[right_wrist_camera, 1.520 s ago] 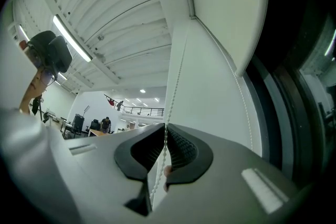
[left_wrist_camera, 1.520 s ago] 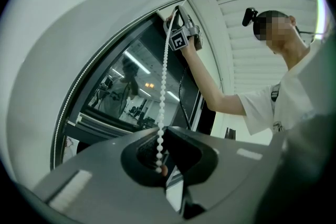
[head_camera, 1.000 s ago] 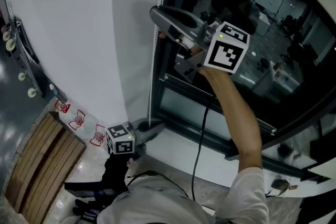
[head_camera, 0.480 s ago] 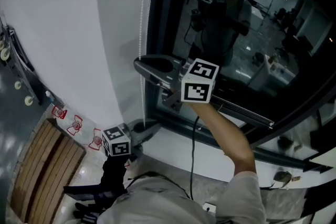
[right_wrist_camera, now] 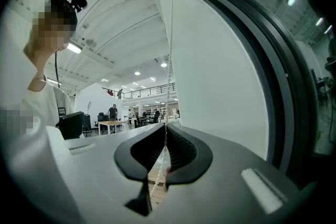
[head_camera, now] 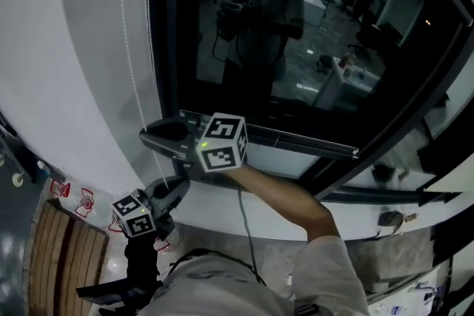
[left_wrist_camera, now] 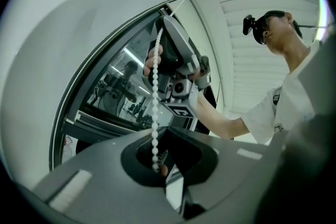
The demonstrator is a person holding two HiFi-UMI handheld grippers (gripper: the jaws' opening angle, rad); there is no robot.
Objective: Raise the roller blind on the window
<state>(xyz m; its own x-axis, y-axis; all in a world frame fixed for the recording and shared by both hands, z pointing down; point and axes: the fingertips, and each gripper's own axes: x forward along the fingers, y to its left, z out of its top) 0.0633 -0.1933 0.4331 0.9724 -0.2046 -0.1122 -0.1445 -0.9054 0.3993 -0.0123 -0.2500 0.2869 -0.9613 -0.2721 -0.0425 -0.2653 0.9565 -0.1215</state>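
A white bead chain (head_camera: 127, 26) hangs down the wall beside the dark window (head_camera: 311, 78). My right gripper (head_camera: 153, 139) lies level at the foot of the glass and is shut on the chain (right_wrist_camera: 169, 65), which runs up from its closed jaws. Just below it, my left gripper (head_camera: 178, 190) points slightly upward. In the left gripper view the chain (left_wrist_camera: 155, 107) drops straight into that gripper's closed jaws, with the right gripper (left_wrist_camera: 176, 57) right above. The blind's fabric does not show in any view.
A white sill (head_camera: 296, 222) runs under the window frame (head_camera: 167, 26). The glass mirrors a person and a lit room. Wooden slats (head_camera: 52, 248) lie on the floor at lower left. A black cable (head_camera: 241, 214) trails from the right gripper across the sill.
The right gripper has come down along the window frame with the chain in its jaws, ending close above the left gripper. The left gripper has stayed where it was.
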